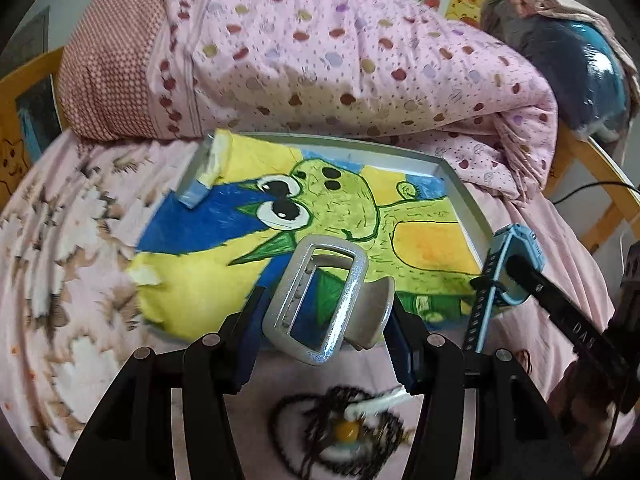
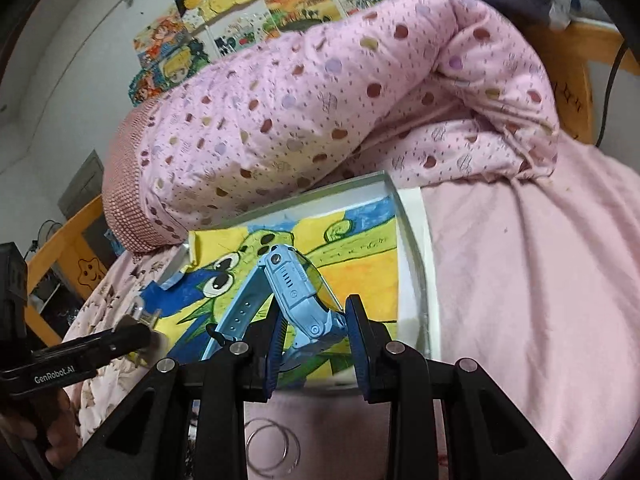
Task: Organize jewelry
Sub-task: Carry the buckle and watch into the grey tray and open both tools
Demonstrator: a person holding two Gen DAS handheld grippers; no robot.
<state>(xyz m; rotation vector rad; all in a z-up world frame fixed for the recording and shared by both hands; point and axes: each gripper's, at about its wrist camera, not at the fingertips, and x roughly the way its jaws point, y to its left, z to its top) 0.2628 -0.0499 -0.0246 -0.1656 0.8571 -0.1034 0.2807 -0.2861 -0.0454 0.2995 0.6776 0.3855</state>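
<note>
Rolled pink spotted quilt (image 1: 320,52) on pink bedsheet (image 2: 520,280). Colourful drawings (image 2: 256,12) on wall; wooden bed frame (image 1: 600,184) behind.

A: Lighting?
B: Soft, even indoor light, weak shadows. Small glare on the plastic-wrapped bundle (image 1: 580,76).
A: Sharpness?
B: Centre sharp. Heavy fisheye bending, black corners. Hair ties (image 1: 340,428) under the left camera smeared.
</note>
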